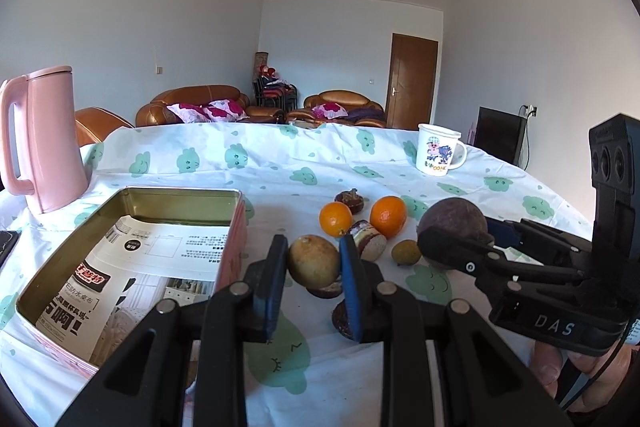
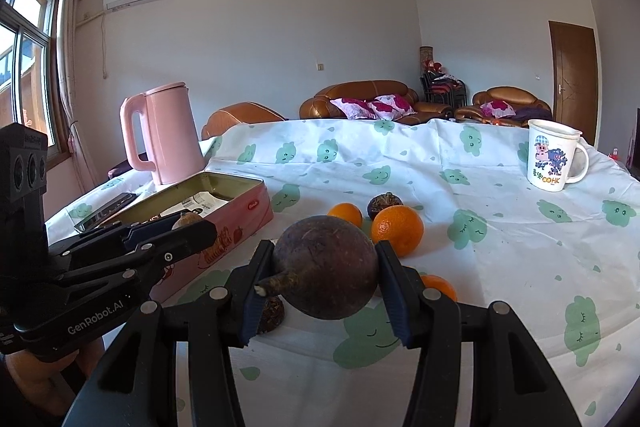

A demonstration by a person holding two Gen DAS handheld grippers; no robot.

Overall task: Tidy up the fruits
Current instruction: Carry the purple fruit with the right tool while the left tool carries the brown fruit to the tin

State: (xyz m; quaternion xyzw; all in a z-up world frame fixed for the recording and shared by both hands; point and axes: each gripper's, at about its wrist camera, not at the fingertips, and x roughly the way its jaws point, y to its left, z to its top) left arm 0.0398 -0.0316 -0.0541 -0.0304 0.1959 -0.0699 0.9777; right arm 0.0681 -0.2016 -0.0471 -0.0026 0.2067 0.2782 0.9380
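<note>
Left wrist view: our left tongs (image 1: 313, 269) grip a kiwi (image 1: 314, 265), right tongs (image 2: 320, 277) a mangosteen (image 2: 326, 267), both lifted for the tin (image 1: 236, 227) leftward.

Three oranges (image 2: 397, 229) (image 2: 345, 214) (image 2: 439, 286). One big purple fruit (image 2: 326, 267). One yellow-brown fruit (image 1: 313, 260). One pink box (image 1: 132, 255). One pink jug (image 1: 44, 139). One cup (image 1: 438, 149).

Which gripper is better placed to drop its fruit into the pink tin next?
Likely the left. The left gripper holds a yellowish-brown fruit right beside the open pink tin. The right gripper, shut on a dark purple fruit, sits farther from the tin, with the left gripper between.
</note>
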